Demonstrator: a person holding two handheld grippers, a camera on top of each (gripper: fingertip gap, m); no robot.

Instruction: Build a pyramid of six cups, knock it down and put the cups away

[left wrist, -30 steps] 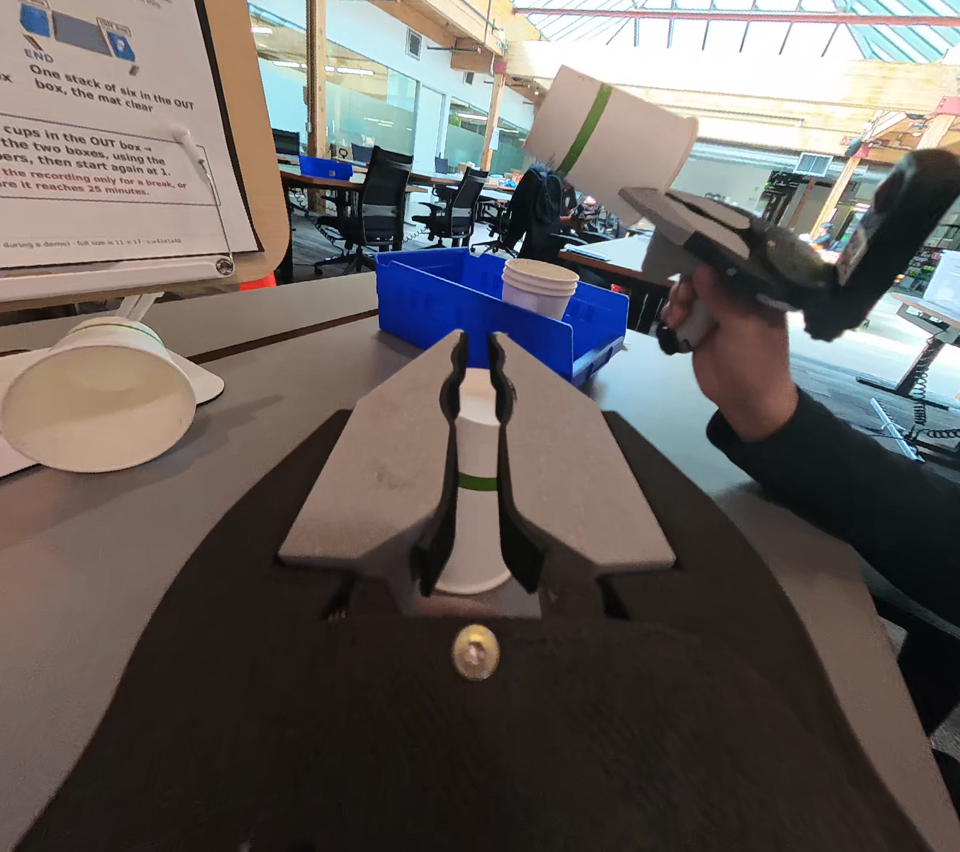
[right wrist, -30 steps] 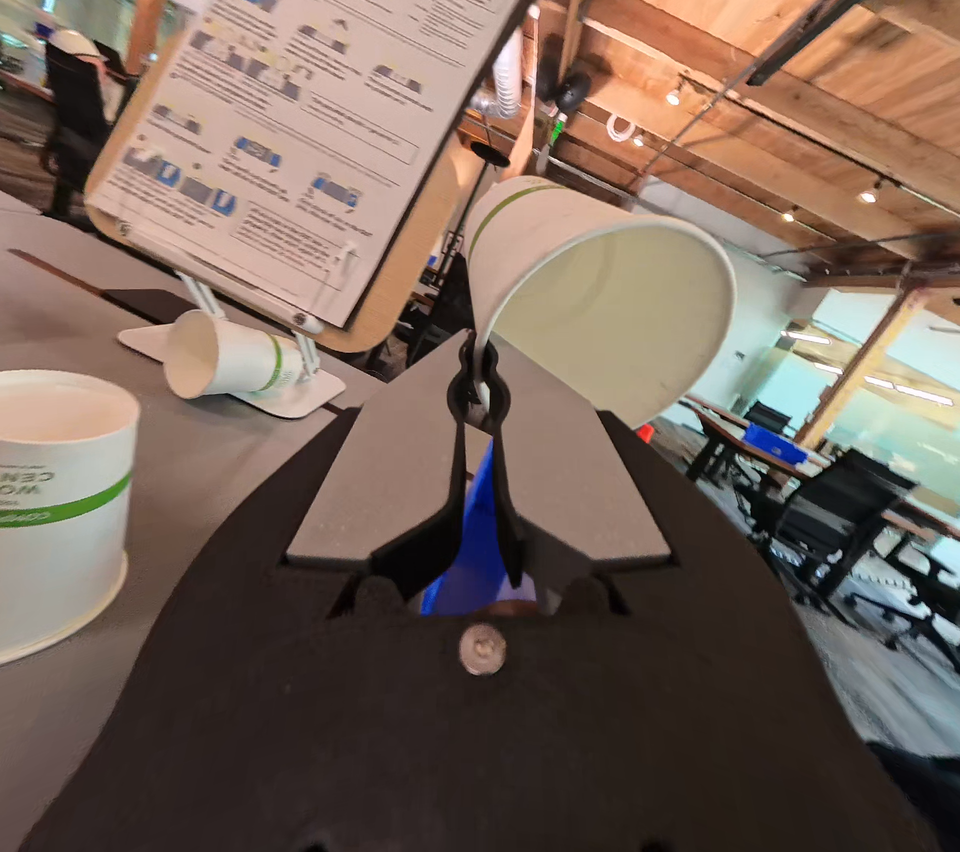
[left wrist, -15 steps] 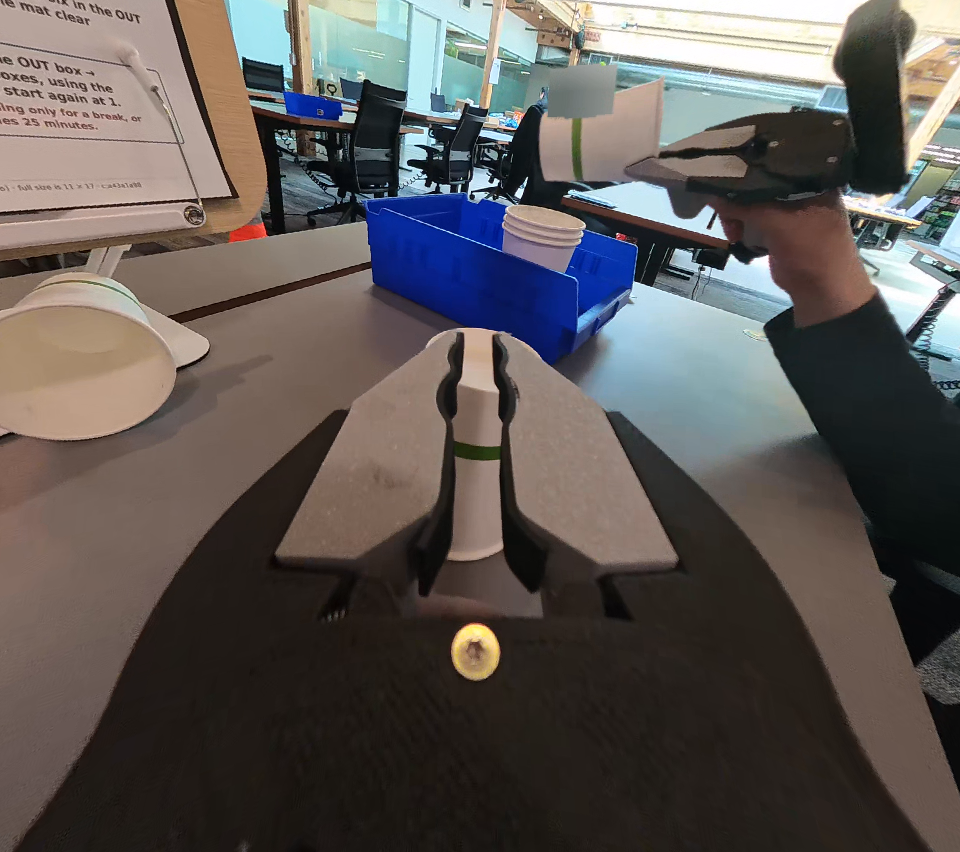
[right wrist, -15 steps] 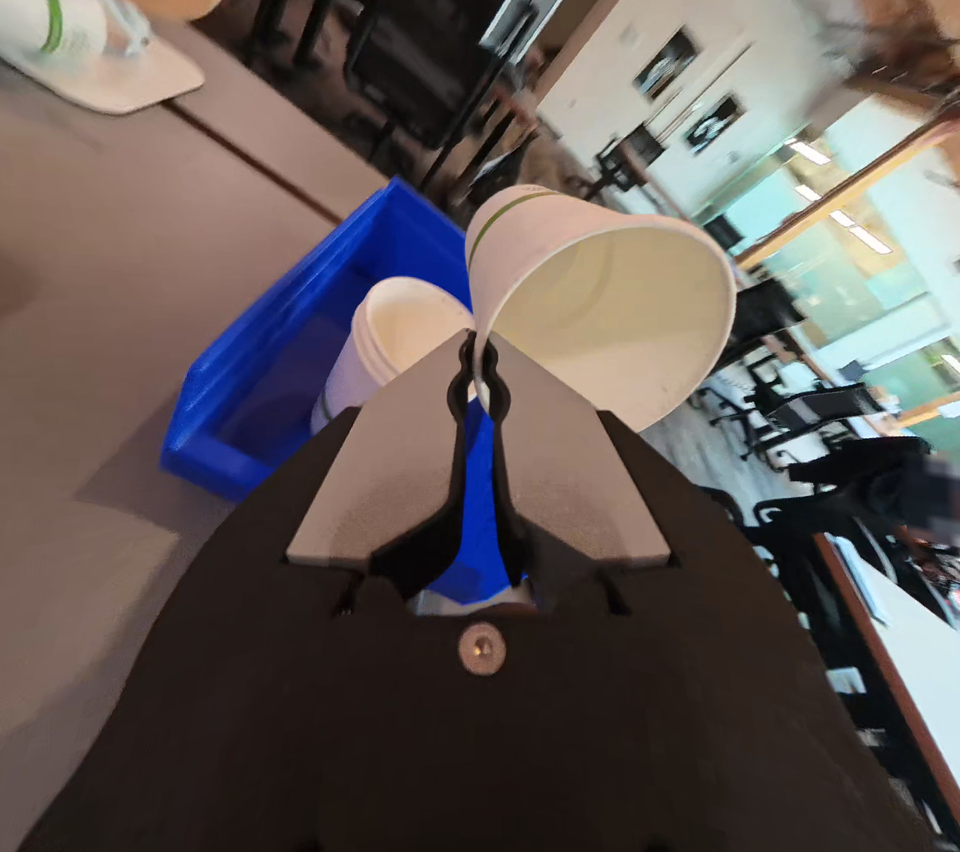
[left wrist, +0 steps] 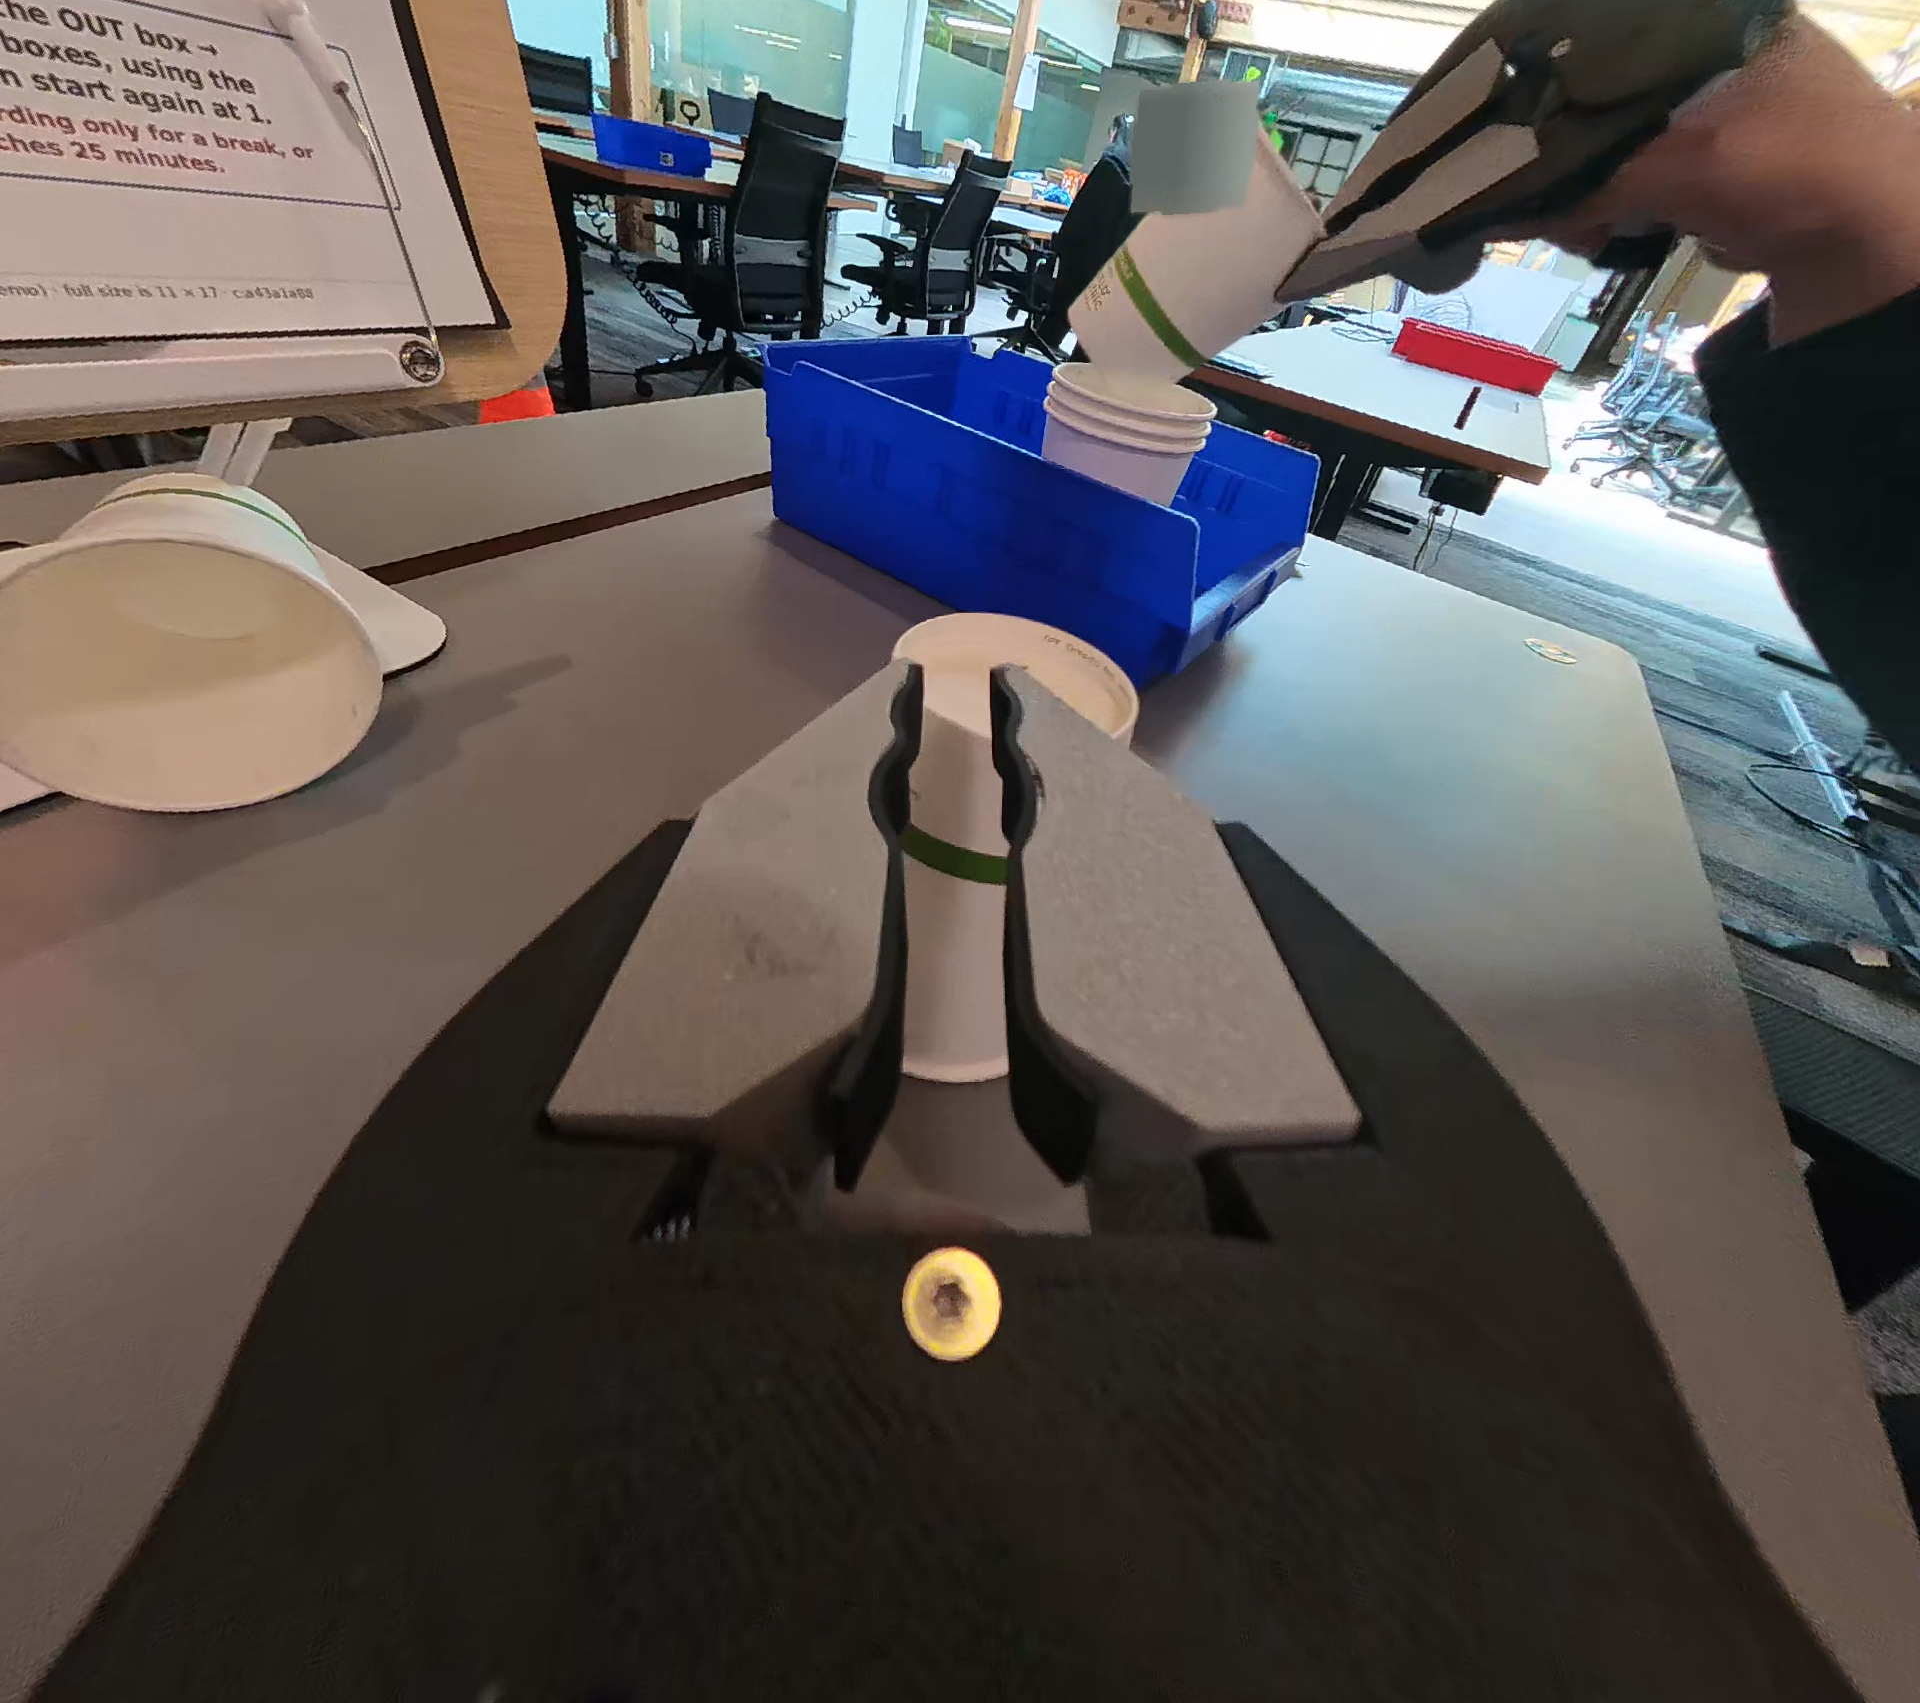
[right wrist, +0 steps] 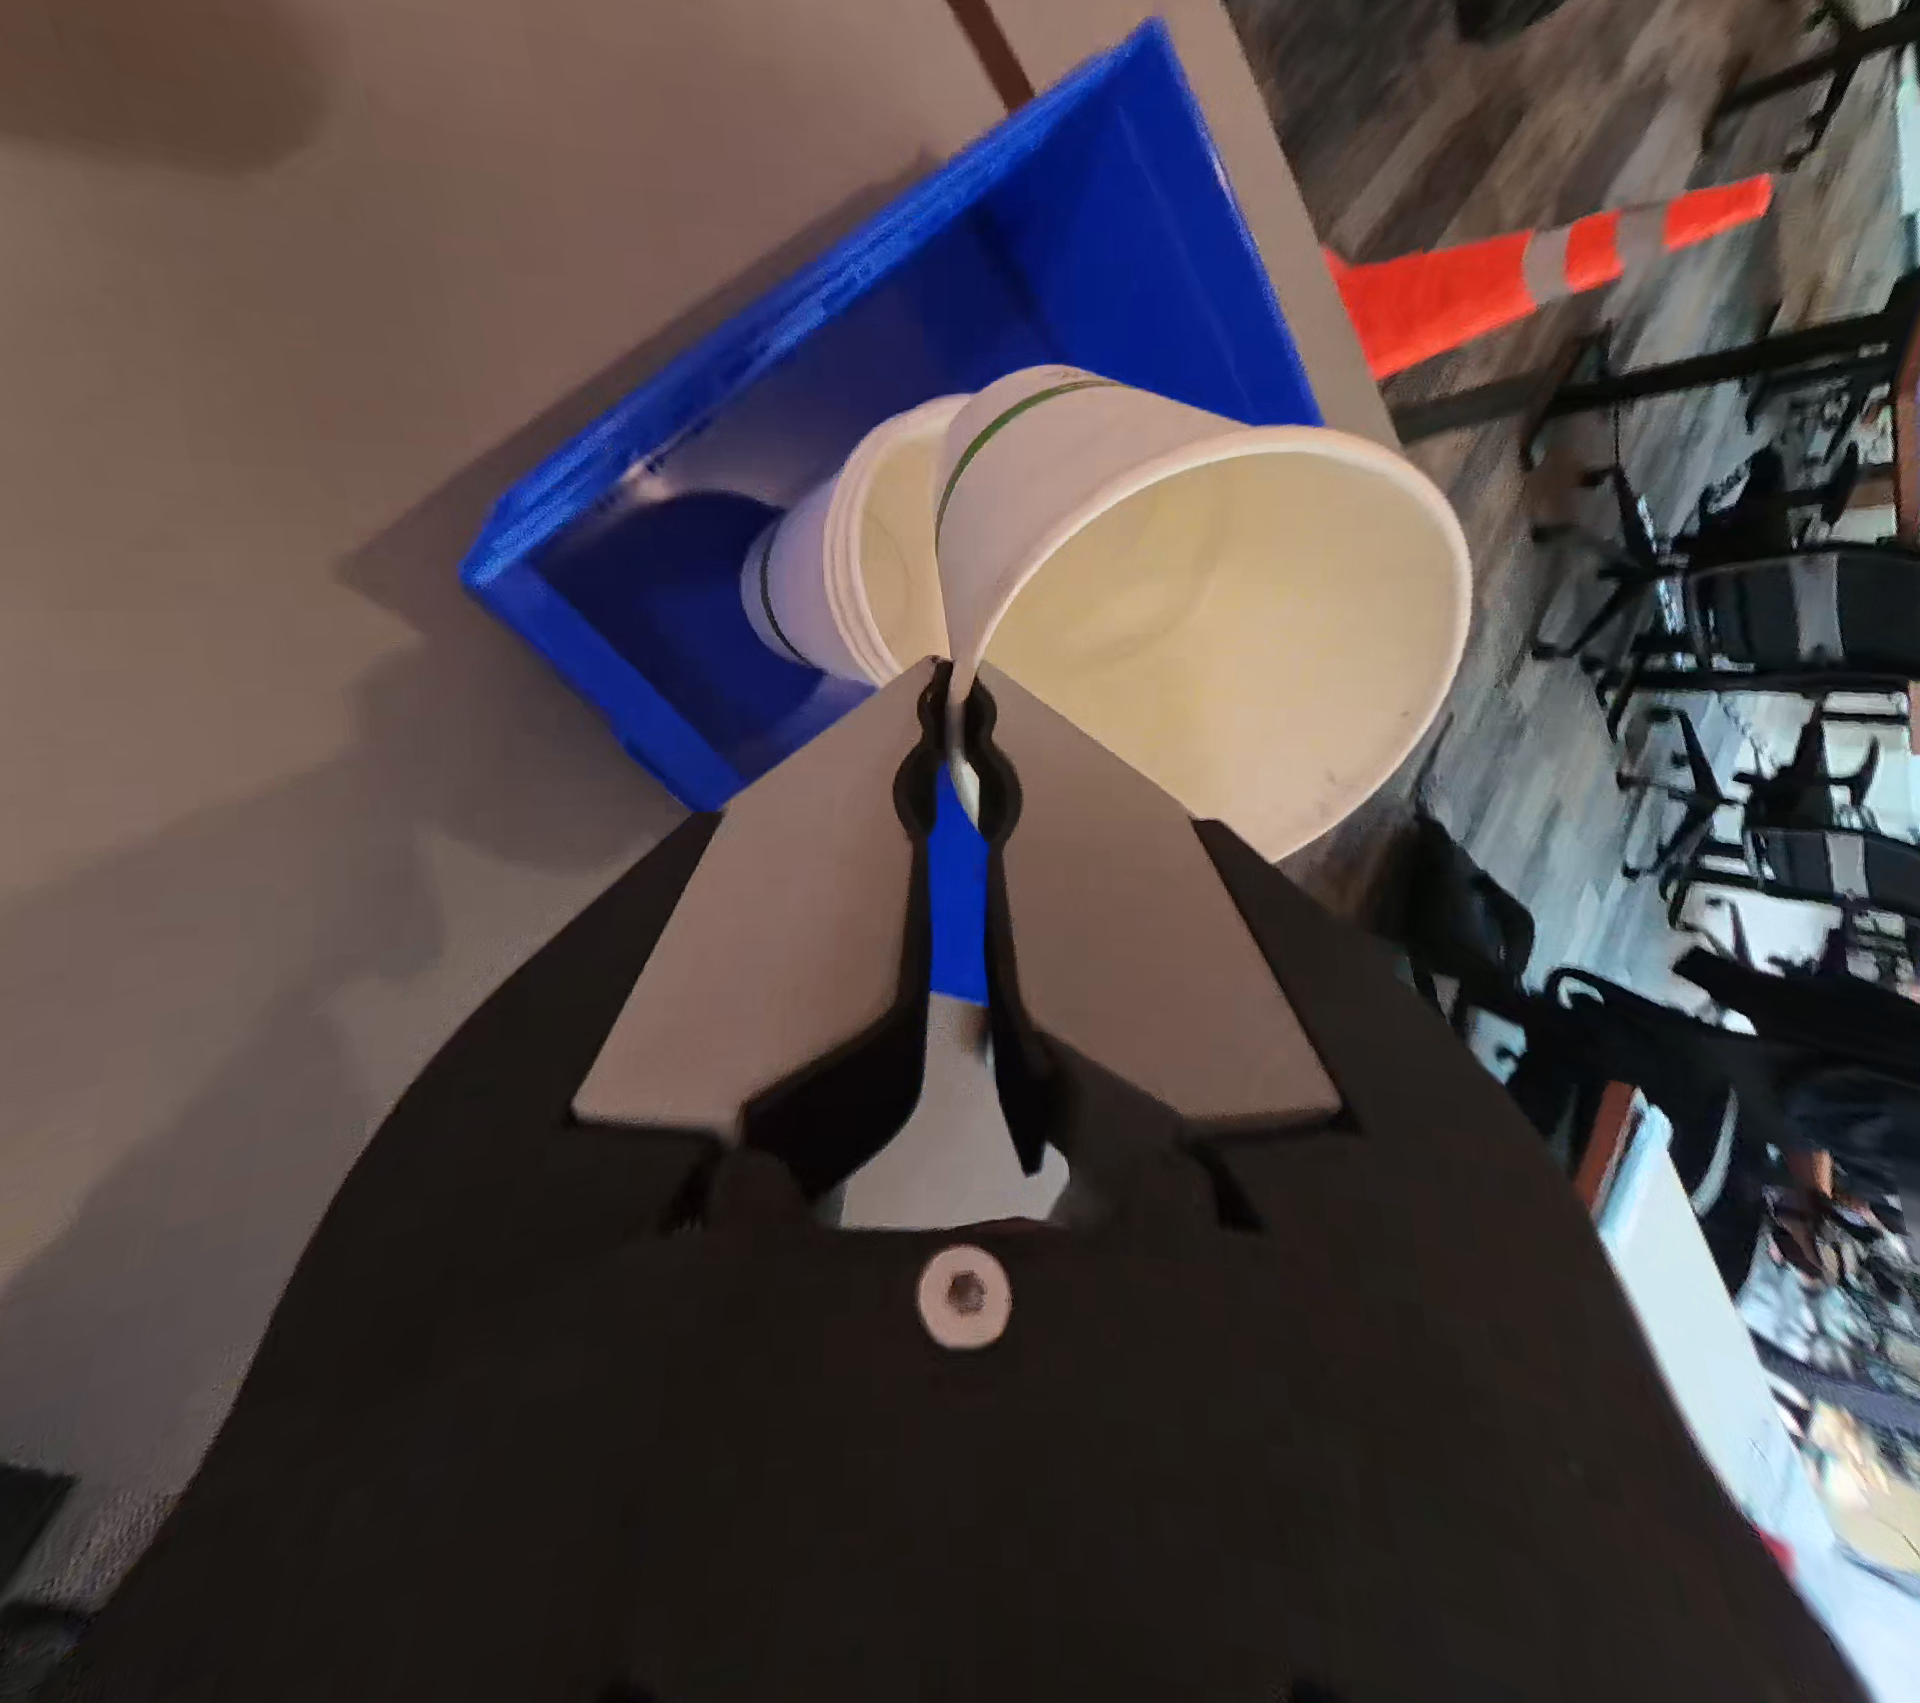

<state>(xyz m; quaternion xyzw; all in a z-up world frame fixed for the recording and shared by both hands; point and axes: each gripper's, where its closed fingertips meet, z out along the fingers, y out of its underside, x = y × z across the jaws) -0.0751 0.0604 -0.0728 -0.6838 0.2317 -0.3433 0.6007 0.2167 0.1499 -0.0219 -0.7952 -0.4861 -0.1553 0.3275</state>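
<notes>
My right gripper (right wrist: 951, 677) is shut on the rim wall of a white paper cup with a green band (right wrist: 1195, 593). It holds the cup tilted, base down, right at the mouth of a stack of cups (right wrist: 821, 573) standing in the blue bin (right wrist: 644, 448). The left wrist view shows the same: the right gripper (left wrist: 1309, 271), held cup (left wrist: 1195, 271), stack (left wrist: 1127, 438), bin (left wrist: 935, 490). My left gripper (left wrist: 951, 687) is empty, its jaws a narrow gap apart, just behind an upright cup (left wrist: 951, 926) on the table. Another cup (left wrist: 177, 645) lies on its side at the left.
An instruction board on a stand (left wrist: 208, 43) stands at the back left, its white foot beside the fallen cup. The table's right edge (left wrist: 1662, 770) drops to the floor. An orange cone (right wrist: 1507, 282) stands beyond the bin. Office chairs and desks lie behind. Some 30 centimeters of space lies between my two pairs of fingers.
My right gripper has swung from high up to point down at the bin and brought its cup onto the stack's mouth. My left gripper has hardly moved.
</notes>
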